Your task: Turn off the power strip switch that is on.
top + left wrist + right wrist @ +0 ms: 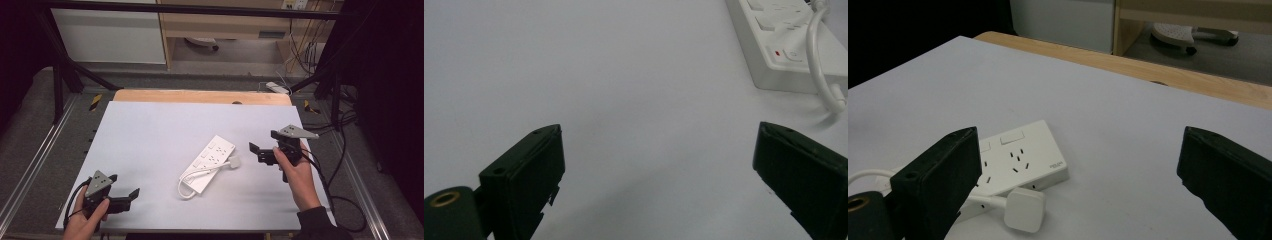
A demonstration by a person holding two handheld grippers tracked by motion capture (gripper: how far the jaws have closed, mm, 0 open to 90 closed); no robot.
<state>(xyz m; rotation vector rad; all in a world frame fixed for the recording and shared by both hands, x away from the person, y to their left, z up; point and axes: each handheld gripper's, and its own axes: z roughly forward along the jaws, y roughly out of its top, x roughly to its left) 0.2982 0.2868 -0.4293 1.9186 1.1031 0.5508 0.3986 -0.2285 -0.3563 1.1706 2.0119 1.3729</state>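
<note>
- A white power strip (209,162) lay flat near the middle of the pale table (150,135), set diagonally, its far end toward the upper right in the high view.
- Its white cable (192,181) looped off the near end and ran back along the strip's right side, ending in a white plug (234,161) that rested on the table just beside the strip's right edge.
- In the right gripper view the plug (1024,209) sat against the strip's (1020,159) near side; socket slots and two switches showed on the strip's top face.
- In the left gripper view the strip (791,42) sat at upper right, a small red mark beside one switch, with the cable (821,65) curving across its end.
- Left gripper (122,195): held in the person's left hand (89,222) at the near-left corner of the table, jaws spread wide, nothing between them. Well apart from the strip.
- Right gripper (261,153): held in the person's right hand (296,175) right of the strip, jaws spread wide and pointing toward the plug, nothing held. Near the plug but not touching it.
- A bare wooden strip of tabletop (200,96) showed past the far edge of the pale surface.
</note>
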